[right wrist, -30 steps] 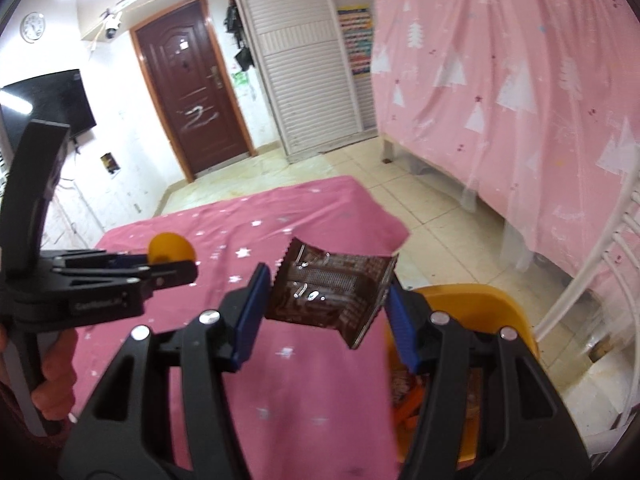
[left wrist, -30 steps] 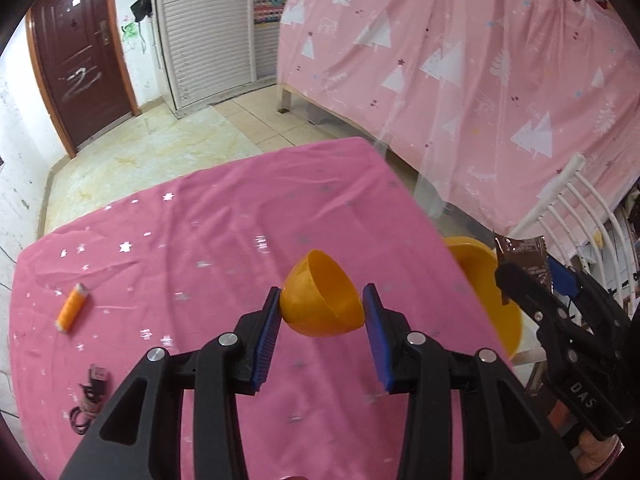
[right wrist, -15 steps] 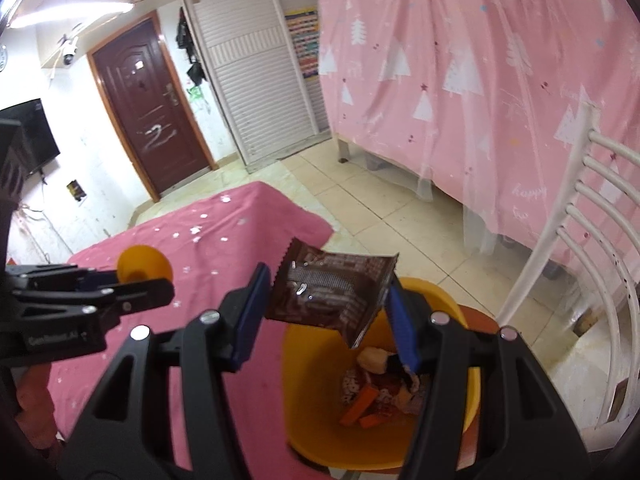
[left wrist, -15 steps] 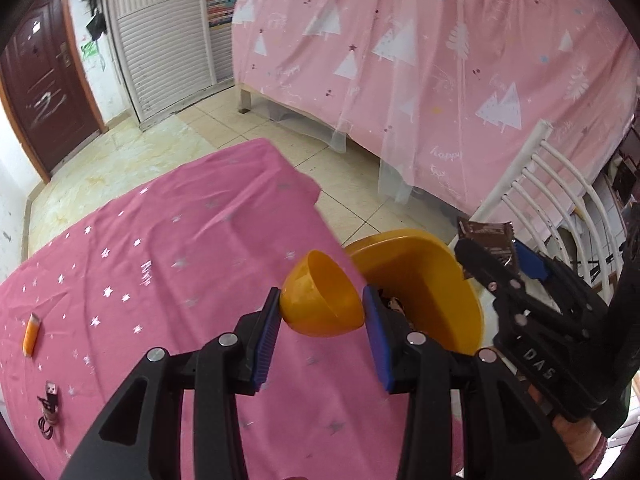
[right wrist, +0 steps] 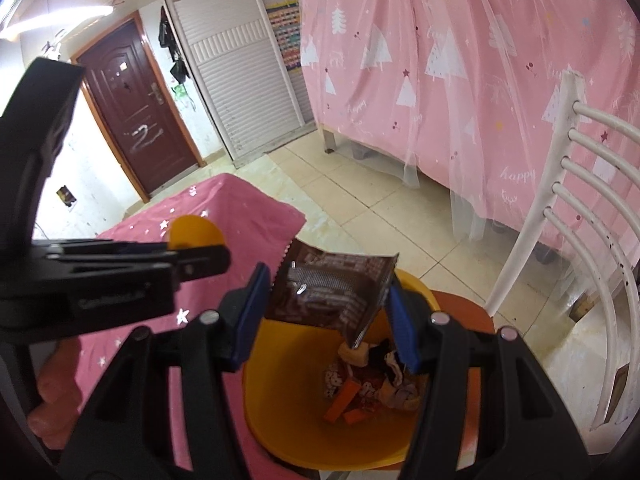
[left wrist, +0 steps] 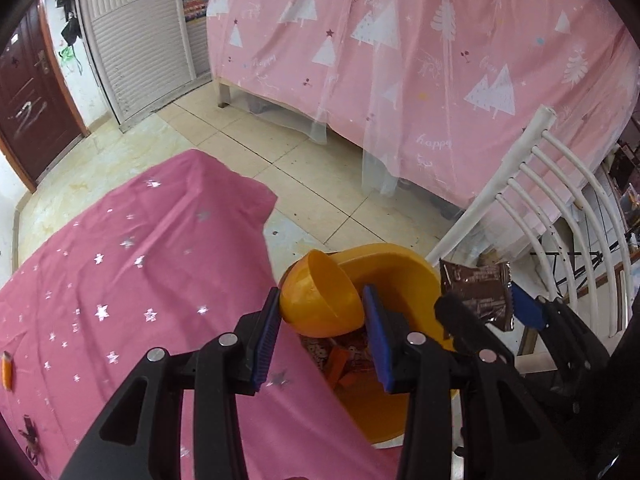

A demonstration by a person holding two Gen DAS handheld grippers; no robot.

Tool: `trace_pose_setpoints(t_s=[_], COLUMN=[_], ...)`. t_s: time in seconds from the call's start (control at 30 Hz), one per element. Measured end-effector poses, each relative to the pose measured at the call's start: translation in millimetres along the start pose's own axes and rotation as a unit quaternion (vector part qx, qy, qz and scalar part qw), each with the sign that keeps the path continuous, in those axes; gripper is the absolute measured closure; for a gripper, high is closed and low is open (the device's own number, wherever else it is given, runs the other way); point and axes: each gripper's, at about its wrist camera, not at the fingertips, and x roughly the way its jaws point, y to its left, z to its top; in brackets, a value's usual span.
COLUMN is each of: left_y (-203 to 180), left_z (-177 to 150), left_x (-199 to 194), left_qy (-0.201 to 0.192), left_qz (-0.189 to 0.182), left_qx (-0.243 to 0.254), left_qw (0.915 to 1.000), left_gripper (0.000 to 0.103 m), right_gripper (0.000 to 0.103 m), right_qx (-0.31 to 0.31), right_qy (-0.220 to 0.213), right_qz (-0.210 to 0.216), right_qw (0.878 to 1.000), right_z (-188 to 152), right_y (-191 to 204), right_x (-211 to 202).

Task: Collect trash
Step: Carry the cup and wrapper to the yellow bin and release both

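The left gripper (left wrist: pixel 320 326) has its blue pads clamped on an orange shell (left wrist: pixel 320 300), an open half-capsule held at the near rim of the orange bin (left wrist: pixel 416 280). The right gripper (right wrist: pixel 328 314) pinches a brown wrapper (right wrist: pixel 332 292) by its two side edges, and the wrapper hangs directly over the bin's mouth. So both pieces are carried and neither is dropped yet. Inside the bin lies a heap of scraps (right wrist: pixel 372 376), crumpled papers and orange bits, so some of the collecting looks done. The bin stands on the seat of a white chair (right wrist: pixel 560 216), just beside the edge of the pink table (left wrist: pixel 140 280). Out on that cloth an orange stub (left wrist: pixel 6 370) and a small dark item (left wrist: pixel 29 428) lie near the far left edge, seemingly left to fetch. What remains is judged to be releasing both pieces, then returning for those two.
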Motion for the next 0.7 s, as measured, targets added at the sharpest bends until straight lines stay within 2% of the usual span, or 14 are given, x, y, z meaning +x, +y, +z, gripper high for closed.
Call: trace_pose_setpoints(t_s=[0.1,0.13,0.27,0.7], left_y=[-4.3,-4.5,-2.5,29.8], left_z=[1.7,1.9,3.8,-2.3], left_x=[7.6,9.1,12.1,-13.2], left_qy=[0.005,0.006,0.006,-0.015], left_qz=[-0.006,-0.006,0.001,0.005], left_qx=[0.002,0.002,-0.009,-0.036], left_qw=[1.0,1.0,0.9999,0.9992], left_gripper=[0.064,0.059,0.045,0.043], right_gripper=[0.04,0.037,0.037,0.037], right_qx=[0.006,0.008,0.012,-0.007], right_qy=[0.003,0.004,0.006,0.01], right_qz=[-0.002,-0.002,-0.002,0.002], right_qw=[1.0,1.0,1.0,1.0], right_z=[-2.2,-2.4,-3.1,-8.6], right_y=[-2.6,-3.7,-5.7,11.9], right_x=[0.8,1.1,1.2,1.7])
